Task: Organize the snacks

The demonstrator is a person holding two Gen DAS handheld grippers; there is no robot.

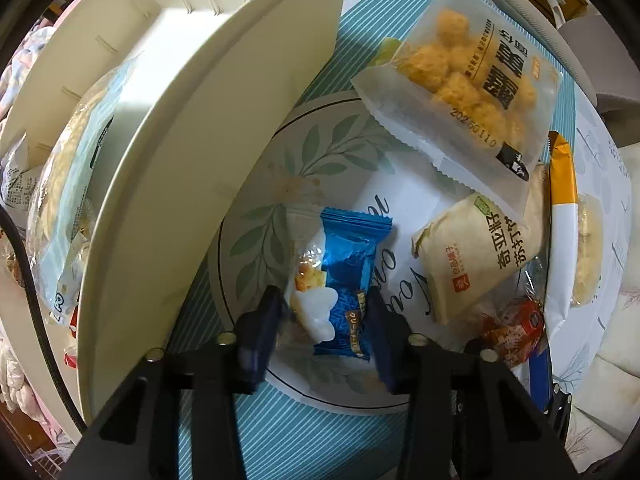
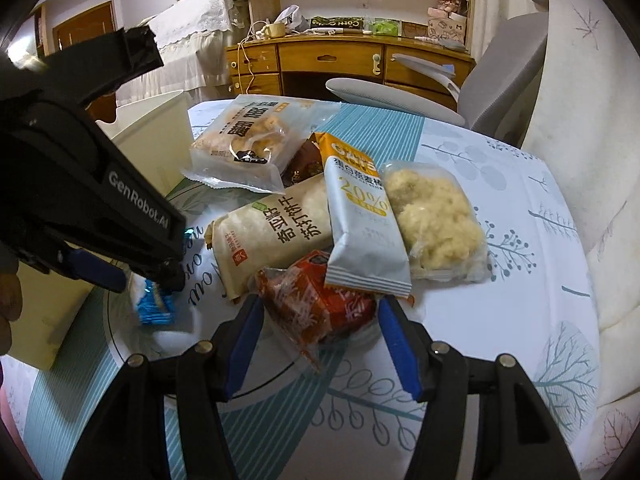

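"GenRobot.AI" on the left gripper (image 2: 136,204); "20250110" on the puff packet (image 1: 472,80).

A small blue foil snack packet (image 1: 348,280) lies flat low in the left wrist frame, beside a clear-and-white wrapped biscuit (image 1: 310,280). At right of centre a beige cracker pack (image 1: 480,256) lies under a frosted bag of golden puffs (image 1: 472,76), upper right. In the right wrist frame a red crinkled packet (image 2: 316,304) sits at lower centre, under a tilted white-and-orange bar (image 2: 360,216), with a clear pack of pale crumbly cake (image 2: 432,216) touching at right.
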